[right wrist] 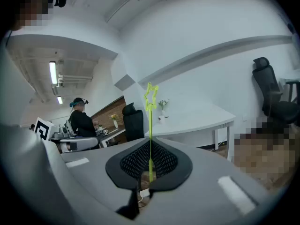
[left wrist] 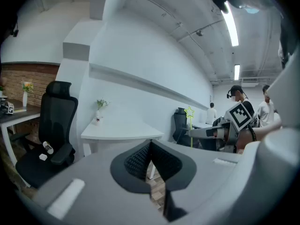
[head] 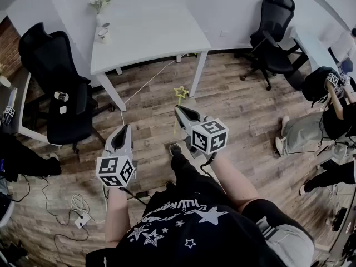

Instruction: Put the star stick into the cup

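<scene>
Right gripper [right wrist: 150, 162], as I hold it, pinches the star stick [right wrist: 150, 121] upright over the wooden floor [head: 239, 104], short of the white table [head: 156, 32]; left gripper [left wrist: 150, 161] is pressed together, empty; pickup is done, I judge, while carrying and insertion into a cup remain.
</scene>
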Tool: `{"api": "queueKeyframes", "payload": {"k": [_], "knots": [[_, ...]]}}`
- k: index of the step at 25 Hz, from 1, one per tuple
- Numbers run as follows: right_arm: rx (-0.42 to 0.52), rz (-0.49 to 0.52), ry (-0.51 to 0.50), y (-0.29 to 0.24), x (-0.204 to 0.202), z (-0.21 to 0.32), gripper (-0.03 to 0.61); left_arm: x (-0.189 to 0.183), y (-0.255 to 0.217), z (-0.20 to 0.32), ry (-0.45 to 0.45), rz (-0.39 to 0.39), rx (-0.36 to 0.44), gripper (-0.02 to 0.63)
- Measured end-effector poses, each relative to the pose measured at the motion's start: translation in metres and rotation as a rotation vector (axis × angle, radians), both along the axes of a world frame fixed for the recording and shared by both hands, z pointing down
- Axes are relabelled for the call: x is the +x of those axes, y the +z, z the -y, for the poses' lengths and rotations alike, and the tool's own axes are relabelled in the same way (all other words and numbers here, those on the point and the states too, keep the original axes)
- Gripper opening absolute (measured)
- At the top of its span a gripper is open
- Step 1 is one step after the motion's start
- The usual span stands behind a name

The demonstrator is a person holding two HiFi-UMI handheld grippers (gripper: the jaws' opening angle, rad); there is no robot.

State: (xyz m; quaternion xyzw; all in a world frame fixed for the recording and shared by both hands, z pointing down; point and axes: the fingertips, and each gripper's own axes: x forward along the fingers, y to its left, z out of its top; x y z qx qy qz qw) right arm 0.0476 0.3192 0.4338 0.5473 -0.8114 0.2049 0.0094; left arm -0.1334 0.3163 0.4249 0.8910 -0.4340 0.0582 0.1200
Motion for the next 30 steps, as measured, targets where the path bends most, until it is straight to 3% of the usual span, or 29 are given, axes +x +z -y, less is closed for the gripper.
{"api": "queueKeyframes", "payload": {"k": [20, 30], "knots": [[0.013, 0.001, 0.000, 0.001, 0.003, -0.018, 0.020, 0.005, 0.005, -0.018, 0.005, 0.012, -0.009, 0.003], [0.013, 0.045, 0.008, 0.009, 0.026, 0.027, 0.021, 0.027, 0.011, 0.027, 0.011, 0.024, -0.013, 0.003]]}}
